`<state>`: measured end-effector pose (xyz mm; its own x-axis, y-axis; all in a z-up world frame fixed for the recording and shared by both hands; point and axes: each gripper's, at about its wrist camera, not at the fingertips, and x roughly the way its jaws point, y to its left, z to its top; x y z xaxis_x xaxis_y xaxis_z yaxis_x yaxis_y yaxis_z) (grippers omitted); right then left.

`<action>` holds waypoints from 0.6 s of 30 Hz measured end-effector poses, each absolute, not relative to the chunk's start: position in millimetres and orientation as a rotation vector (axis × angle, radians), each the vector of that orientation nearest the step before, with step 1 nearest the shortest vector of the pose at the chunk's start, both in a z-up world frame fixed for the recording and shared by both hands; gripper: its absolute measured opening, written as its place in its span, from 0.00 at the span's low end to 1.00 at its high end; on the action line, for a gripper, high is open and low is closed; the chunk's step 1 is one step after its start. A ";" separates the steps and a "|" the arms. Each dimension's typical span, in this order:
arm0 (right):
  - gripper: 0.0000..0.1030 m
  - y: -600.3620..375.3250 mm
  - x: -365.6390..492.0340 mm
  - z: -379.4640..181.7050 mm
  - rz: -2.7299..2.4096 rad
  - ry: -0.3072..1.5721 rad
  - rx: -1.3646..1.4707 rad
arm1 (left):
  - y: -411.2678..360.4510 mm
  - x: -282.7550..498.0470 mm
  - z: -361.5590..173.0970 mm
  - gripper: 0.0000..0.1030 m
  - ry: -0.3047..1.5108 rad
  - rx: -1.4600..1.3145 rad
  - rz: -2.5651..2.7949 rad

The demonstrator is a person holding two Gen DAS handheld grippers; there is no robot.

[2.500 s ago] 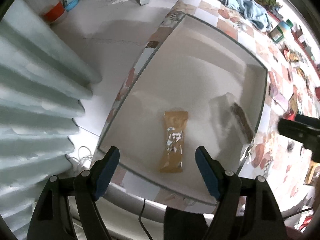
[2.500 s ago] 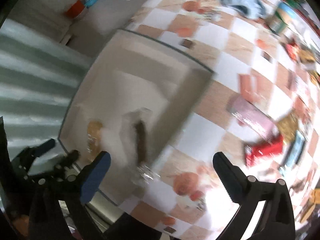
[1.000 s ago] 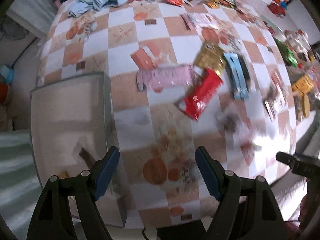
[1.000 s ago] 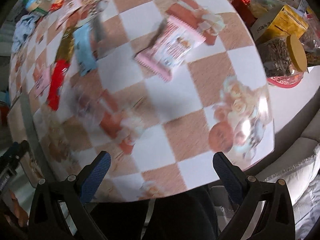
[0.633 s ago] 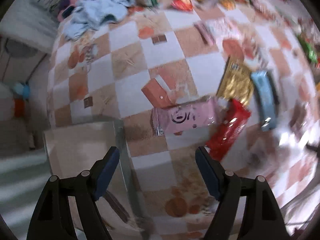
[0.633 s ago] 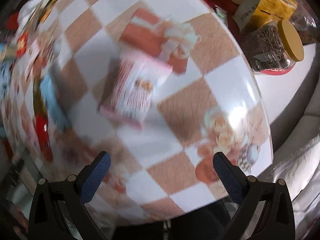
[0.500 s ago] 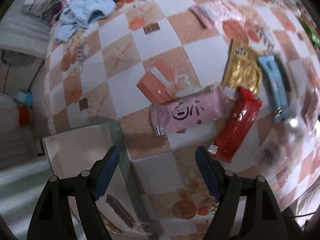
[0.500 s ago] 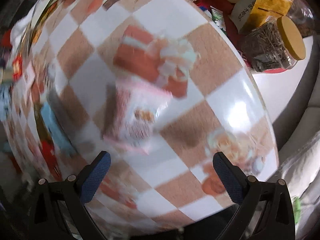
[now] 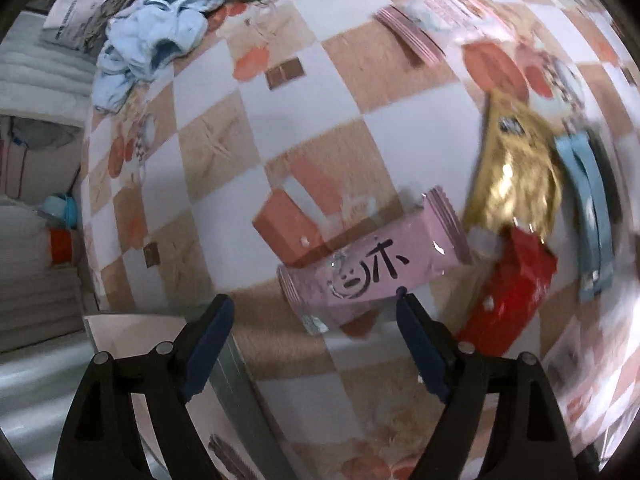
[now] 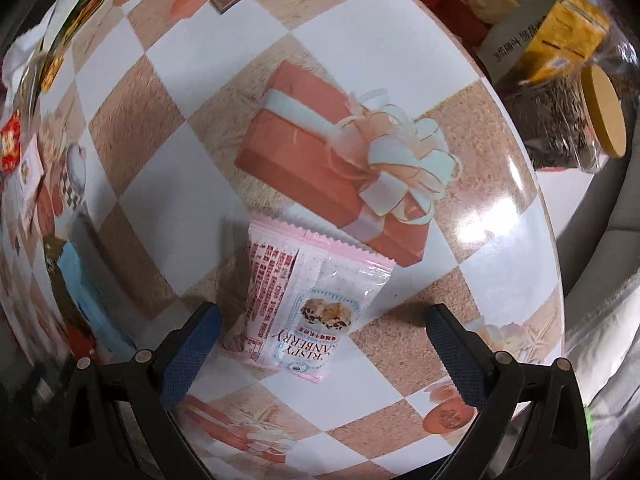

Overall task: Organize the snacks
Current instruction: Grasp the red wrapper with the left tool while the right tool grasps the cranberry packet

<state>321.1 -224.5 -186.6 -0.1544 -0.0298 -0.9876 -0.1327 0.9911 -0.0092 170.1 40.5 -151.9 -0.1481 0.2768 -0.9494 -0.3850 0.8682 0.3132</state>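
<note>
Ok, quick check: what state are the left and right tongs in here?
Left tongs: open, empty, above the pink snack bar.
Right tongs: open, empty, straddling the cranberry crisp packet.

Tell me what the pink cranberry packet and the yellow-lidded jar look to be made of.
Cranberry packet: thin glossy plastic film, judging by its crimped zigzag end seal and a partly see-through patch. Jar: clear walls showing dark contents, so glass or plastic, I cannot tell which; its matte yellow lid looks like plastic.

The left gripper [image 9: 312,300] and the right gripper [image 10: 320,312] both hang downward with their 2 fingers spread wide, empty.
</note>
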 end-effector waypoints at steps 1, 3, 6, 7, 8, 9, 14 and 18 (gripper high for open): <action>1.00 -221.3 320.6 -185.4 0.098 1.715 -0.151 | 46.8 172.1 -151.3 0.84 1.614 -0.103 0.606; 1.00 -201.9 309.8 -174.1 0.142 1.672 -0.230 | 59.6 172.9 -149.6 0.84 1.603 -0.158 0.648; 1.00 -175.8 304.0 -165.5 0.287 1.593 -0.398 | 71.9 170.4 -142.3 0.84 1.564 -0.232 0.662; 1.00 -172.8 302.1 -163.0 0.304 1.572 -0.430 | 74.4 169.3 -139.5 0.84 1.555 -0.236 0.659; 1.00 -171.9 302.2 -161.9 0.308 1.565 -0.436 | 75.0 169.3 -138.9 0.84 1.555 -0.230 0.651; 1.00 -176.2 301.1 -160.6 0.305 1.575 -0.407 | 74.7 170.2 -139.0 0.84 1.560 -0.217 0.635; 1.00 -222.1 300.9 -154.4 0.192 1.630 -0.203 | 66.5 177.8 -129.0 0.84 1.531 -0.176 0.586; 1.00 -225.1 295.8 -147.3 0.209 1.601 -0.227 | 48.9 182.0 -113.7 0.84 1.485 -0.198 0.517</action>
<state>295.8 -225.1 -147.3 -0.0394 -0.0165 -0.9991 -0.2727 0.9621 -0.0052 182.0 48.9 -113.7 0.0014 0.2074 -0.9783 -0.4443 0.8765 0.1851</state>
